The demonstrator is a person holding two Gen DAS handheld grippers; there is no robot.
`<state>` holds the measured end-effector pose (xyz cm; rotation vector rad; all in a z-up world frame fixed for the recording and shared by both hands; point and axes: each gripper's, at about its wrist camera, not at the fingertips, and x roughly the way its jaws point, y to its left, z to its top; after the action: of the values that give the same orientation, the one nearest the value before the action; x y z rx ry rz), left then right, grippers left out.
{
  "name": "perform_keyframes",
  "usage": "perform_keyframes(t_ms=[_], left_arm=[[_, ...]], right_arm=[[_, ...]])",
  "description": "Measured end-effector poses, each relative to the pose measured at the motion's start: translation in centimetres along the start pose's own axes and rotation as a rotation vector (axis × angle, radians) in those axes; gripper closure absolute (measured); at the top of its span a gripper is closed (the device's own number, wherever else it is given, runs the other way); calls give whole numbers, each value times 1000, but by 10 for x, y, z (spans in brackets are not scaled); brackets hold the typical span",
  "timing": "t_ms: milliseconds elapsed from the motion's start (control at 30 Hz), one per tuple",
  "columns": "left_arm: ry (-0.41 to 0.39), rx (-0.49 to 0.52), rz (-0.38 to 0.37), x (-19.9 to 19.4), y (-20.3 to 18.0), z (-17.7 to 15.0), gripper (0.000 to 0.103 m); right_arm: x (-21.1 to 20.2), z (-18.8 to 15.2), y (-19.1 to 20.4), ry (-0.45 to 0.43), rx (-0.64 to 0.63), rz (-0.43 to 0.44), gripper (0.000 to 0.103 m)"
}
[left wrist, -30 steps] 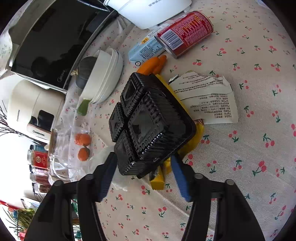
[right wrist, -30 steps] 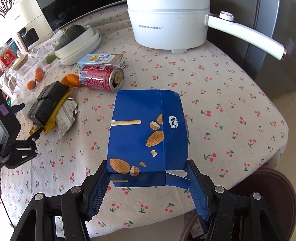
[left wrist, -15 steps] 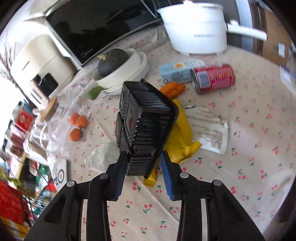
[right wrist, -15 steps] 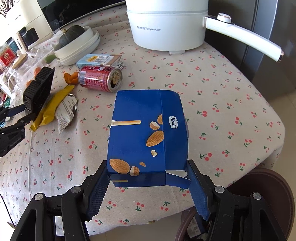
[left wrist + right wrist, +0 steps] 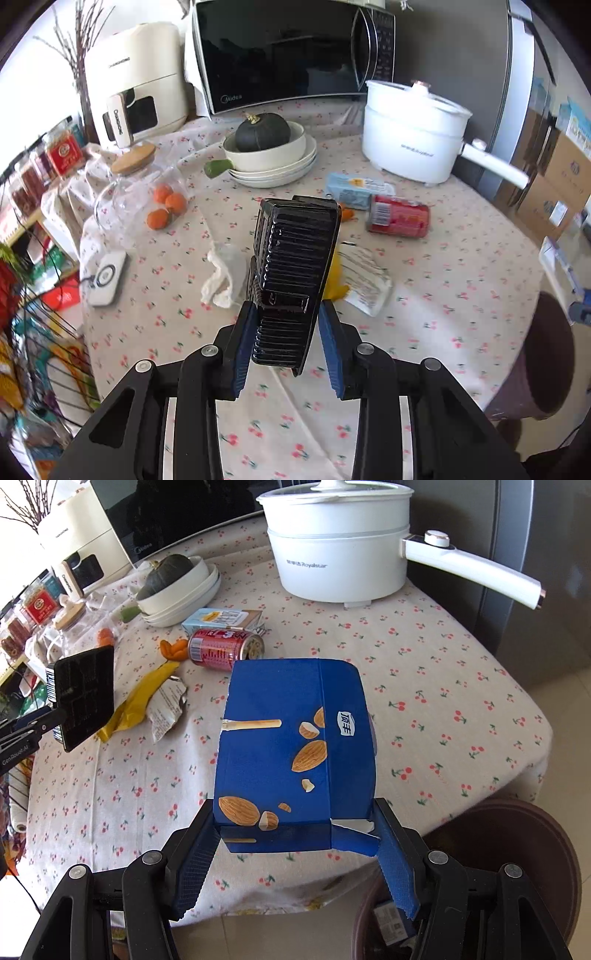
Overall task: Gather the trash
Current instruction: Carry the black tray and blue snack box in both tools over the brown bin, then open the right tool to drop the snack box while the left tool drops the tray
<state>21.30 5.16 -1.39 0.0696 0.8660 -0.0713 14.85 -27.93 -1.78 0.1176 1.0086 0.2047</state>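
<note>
A: Nearest the right wrist camera, a blue box is clamped across its near end by the right gripper, and a torn flap is seen hanging loose at the near right corner. A dark bin is seen just below and to the right, off the table edge. What could be lost there?

B: The box is held only by its near end, so if it is let go too soon it could be dropped on the rim or on the floor beside the bin. The loose flap could also be snagged on a finger.

A: And on the left side?

B: A black tray is pinched edge-on by the left gripper and is lifted clear of the table. Only its near end is seen between the pads, and its ribbed plastic is judged to be slick and springy, so it could be squeezed out or twisted loose on the way to the bin.

A: What is left farther out?

B: A white tissue, a yellow wrapper, a torn packet, a red can, peel and a carton are still lying on the cloth. The can is judged likely to be rolled if it is nudged. Beyond them, a bowl with a squash and a white pot could be mistaken for clutter or knocked by a reach.
</note>
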Motion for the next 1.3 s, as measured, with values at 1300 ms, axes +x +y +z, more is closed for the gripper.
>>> perform_keyframes(t_ms=[1300], left_arm=[[193,249,-601,-37,-283,-82,59]], right_arm=[[-57,-130,-174,116,247,-196,34]])
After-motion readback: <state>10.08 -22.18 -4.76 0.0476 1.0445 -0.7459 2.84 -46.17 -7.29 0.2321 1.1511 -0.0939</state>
